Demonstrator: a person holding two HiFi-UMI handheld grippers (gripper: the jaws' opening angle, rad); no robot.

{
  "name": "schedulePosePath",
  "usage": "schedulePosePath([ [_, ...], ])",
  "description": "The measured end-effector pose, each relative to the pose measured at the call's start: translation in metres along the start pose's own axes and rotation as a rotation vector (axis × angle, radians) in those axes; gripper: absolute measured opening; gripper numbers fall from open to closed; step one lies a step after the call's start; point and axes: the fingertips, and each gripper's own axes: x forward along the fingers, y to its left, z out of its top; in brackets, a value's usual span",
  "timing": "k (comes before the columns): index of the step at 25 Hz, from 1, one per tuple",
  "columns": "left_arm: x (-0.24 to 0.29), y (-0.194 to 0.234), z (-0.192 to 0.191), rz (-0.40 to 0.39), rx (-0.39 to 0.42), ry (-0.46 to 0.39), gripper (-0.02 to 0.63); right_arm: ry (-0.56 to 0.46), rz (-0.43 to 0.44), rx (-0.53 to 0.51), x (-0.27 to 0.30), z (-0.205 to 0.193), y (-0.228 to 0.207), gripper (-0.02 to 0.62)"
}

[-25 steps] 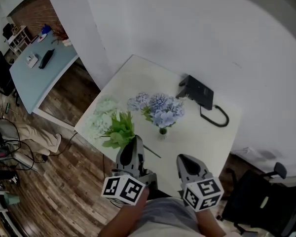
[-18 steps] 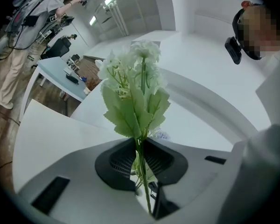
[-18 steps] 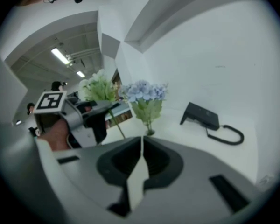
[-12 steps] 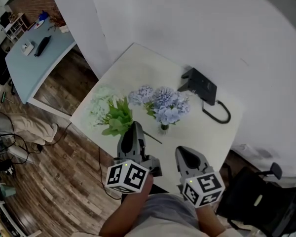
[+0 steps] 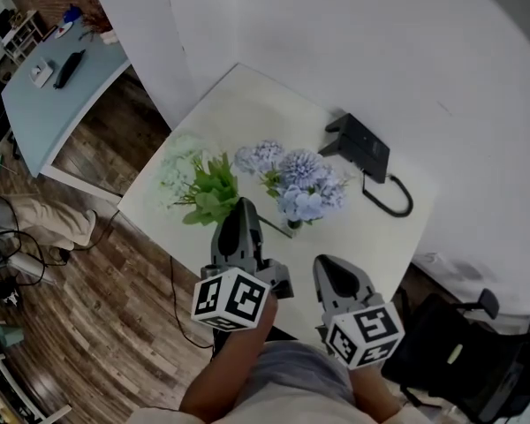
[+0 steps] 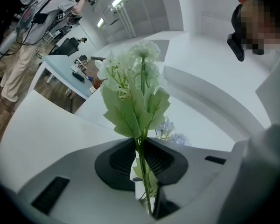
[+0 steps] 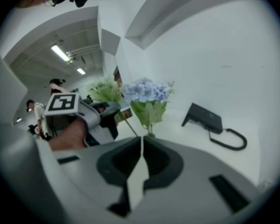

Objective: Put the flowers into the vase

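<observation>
Green stem [image 6: 141,167], pinched between left fingers [image 6: 120,162]

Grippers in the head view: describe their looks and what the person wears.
Both the left gripper and right gripper have grey, tapering bodies with dark ribbed pads inside. Each carries a white cube printed with black square markers. The person wears light grey clothing.

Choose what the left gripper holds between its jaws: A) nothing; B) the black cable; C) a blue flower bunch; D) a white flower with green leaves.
D: in its own view the left gripper is clamped on the thin green stem of the white flower.
</observation>
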Motion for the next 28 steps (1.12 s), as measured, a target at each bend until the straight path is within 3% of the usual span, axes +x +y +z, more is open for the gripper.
schedulePosePath([
  [12, 0.023, 0.003, -0.007, -0.005, 0.02, 0.006, 0.071, 0.011, -0.024, 0.011, 0.003, 0.001, -0.004, 0.029],
  [28, 0.027, 0.008, -0.025, -0.01, 0.11, 0.03, 0.071, 0.024, -0.031, 0.016, 0.011, 0.001, -0.002, 0.029],
])
